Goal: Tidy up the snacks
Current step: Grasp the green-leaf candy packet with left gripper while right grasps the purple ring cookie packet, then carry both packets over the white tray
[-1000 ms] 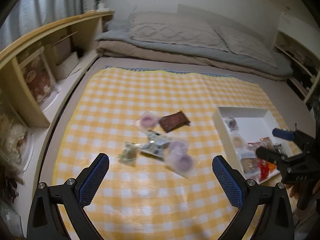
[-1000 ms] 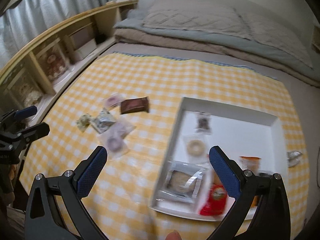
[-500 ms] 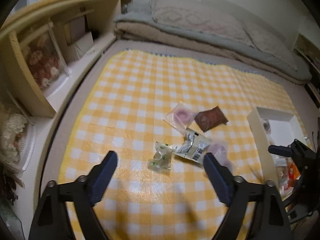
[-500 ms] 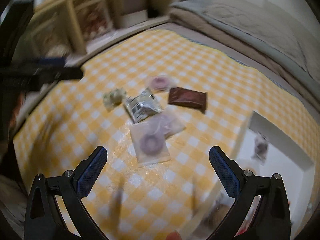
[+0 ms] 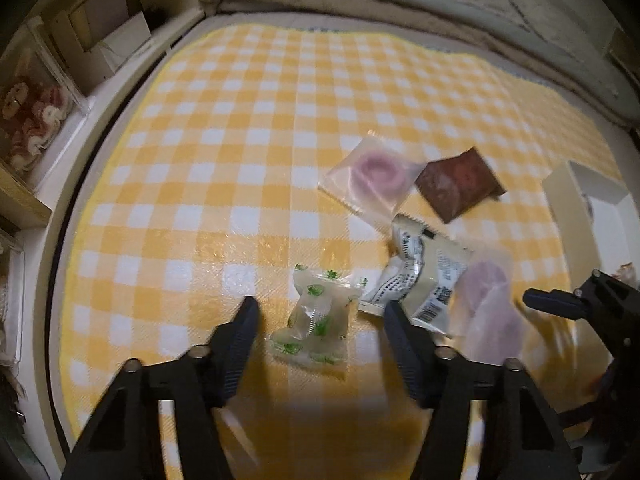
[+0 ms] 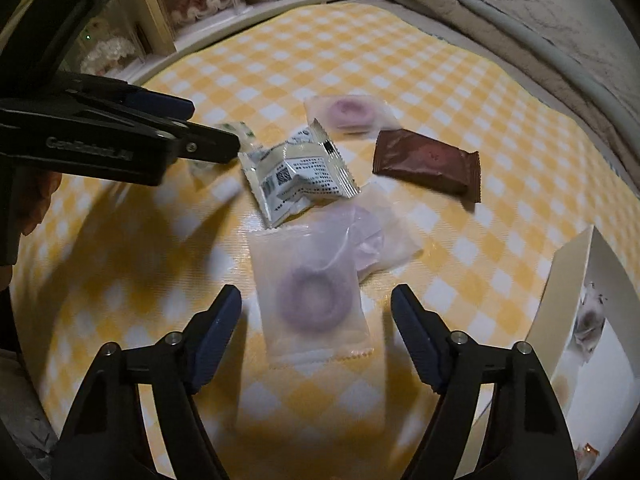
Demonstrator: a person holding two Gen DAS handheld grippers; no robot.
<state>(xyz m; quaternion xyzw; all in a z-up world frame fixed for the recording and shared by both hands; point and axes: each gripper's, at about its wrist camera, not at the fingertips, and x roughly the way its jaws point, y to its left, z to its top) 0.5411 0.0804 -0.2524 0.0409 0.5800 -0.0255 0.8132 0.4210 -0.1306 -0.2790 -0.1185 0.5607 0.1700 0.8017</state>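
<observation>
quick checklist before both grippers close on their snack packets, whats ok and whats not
1. Green-dotted packet lies between the left gripper fingers: ok.
2. Left pads touching it: not ok; jaws have just been closing, gaps remain on both sides.
3. Purple ring packet centred in the right gripper: ok; jaws have just been closing, not yet pressing.
4. That packet free of neighbours: not ok; it overlaps another pale packet behind it.
5. White printed packet clear of the left gripper's right-hand finger: cannot tell; they look very close.
6. White box within view for drop-off: ok.
</observation>
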